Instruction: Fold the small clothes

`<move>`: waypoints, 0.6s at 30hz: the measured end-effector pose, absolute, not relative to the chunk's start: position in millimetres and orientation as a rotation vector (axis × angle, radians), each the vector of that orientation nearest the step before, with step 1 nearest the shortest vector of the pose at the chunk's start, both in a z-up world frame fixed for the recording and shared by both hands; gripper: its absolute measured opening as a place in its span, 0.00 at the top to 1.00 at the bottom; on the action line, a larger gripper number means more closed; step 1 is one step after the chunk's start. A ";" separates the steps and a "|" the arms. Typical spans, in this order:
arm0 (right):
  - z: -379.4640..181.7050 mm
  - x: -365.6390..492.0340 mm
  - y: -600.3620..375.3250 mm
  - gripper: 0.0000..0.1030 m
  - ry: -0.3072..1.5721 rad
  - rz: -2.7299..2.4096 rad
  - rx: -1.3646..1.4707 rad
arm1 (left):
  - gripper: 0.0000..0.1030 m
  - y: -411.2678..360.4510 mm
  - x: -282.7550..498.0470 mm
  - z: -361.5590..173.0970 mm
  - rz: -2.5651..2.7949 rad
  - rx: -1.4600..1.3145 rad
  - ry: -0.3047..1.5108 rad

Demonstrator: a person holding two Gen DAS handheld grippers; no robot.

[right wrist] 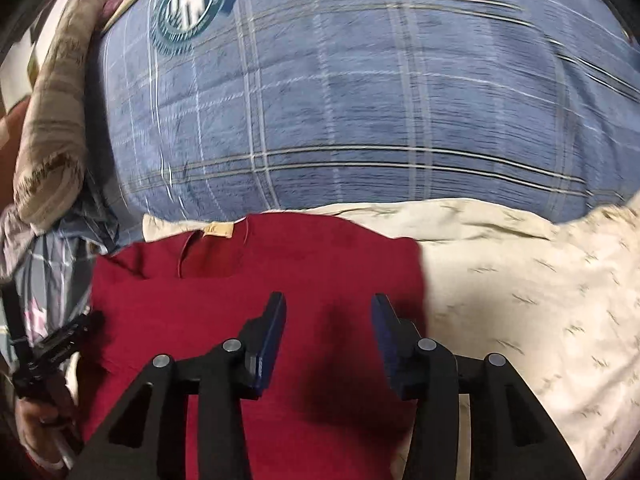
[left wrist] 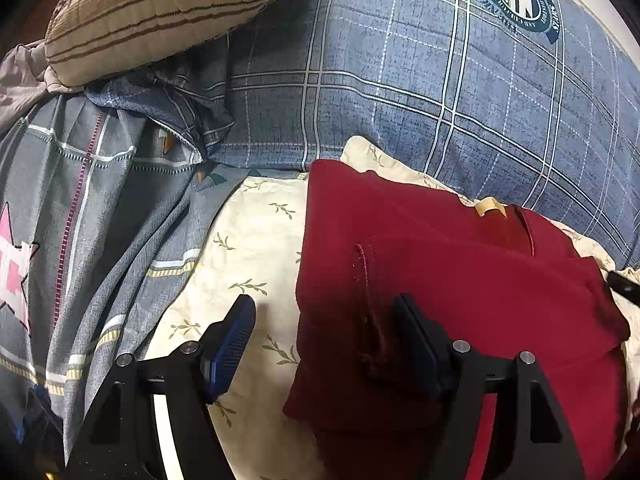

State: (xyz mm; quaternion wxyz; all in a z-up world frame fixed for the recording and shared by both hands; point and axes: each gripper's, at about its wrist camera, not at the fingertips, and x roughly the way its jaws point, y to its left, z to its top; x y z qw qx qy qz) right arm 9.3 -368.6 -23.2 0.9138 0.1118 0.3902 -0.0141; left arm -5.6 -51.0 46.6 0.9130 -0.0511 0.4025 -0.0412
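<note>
A: Midway through a fold, by the look of it. Left claw (left wrist: 324,344) spread wide, nothing between the pads, straddling the left edge of the red garment (left wrist: 460,280) at lower centre of the left view: one finger over the cream leaf-print sheet (left wrist: 248,248), the other over the red cloth.

B: And to the right?

A: Right claw (right wrist: 328,340) partly open, nothing gripped, hanging over the garment's right half at lower centre of the right view. Garment already doubled: sleeve laid inward, seam showing, collar and tan label (right wrist: 218,230) toward the top.

B: Next move?

A: Probably a pinch on the near hem with both claws, then a carry toward the collar. Soft, matte knit, limp, likely to slip and bunch. Beyond, blue plaid quilt (left wrist: 400,80), puffy; upper left, ribbed tan pillow (left wrist: 160,12).
</note>
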 end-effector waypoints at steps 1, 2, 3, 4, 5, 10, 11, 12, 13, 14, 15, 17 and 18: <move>-27.6 11.4 -370.2 0.59 0.817 -0.032 0.229 | 0.29 -51.1 -5.0 46.2 -0.084 -0.105 0.832; -38.7 21.9 -371.7 0.59 0.853 -0.034 0.240 | 0.27 -51.0 -4.3 45.8 -0.083 -0.107 0.834; -46.8 29.0 -373.9 0.60 0.884 -0.046 0.249 | 0.26 -50.8 -3.1 45.6 -0.083 -0.109 0.836; -56.2 35.7 -376.6 0.61 0.910 -0.061 0.257 | 0.26 -50.4 -2.6 44.8 -0.082 -0.112 0.839; -61.7 41.0 -379.5 0.61 0.899 -0.065 0.268 | 0.25 -50.1 -1.3 44.7 -0.082 -0.114 0.841; -45.3 35.3 -378.9 0.57 0.900 -0.072 0.278 | 0.25 -48.6 -1.3 45.2 -0.083 -0.121 0.843; -41.1 29.3 -378.3 0.57 0.896 -0.067 0.277 | 0.25 -48.5 -1.4 45.2 -0.083 -0.121 0.843; -35.8 19.2 -377.0 0.57 0.889 -0.056 0.272 | 0.25 -48.6 -1.6 45.3 -0.082 -0.120 0.843; -31.3 7.6 -375.6 0.56 0.881 -0.047 0.261 | 0.25 -48.8 -1.8 45.5 -0.081 -0.120 0.843; -30.3 0.9 -375.9 0.56 0.877 -0.046 0.250 | 0.25 -48.7 -2.3 45.7 -0.080 -0.119 0.843; -29.2 -9.6 -375.4 0.54 0.876 -0.053 0.233 | 0.25 -48.8 -2.8 45.9 -0.079 -0.117 0.844; -35.5 -24.3 -377.6 0.54 0.886 -0.073 0.200 | 0.25 -49.4 -3.5 45.7 -0.081 -0.113 0.843; -42.5 -25.6 -378.8 0.54 0.902 -0.079 0.180 | 0.25 -49.5 -3.9 45.3 -0.083 -0.113 0.843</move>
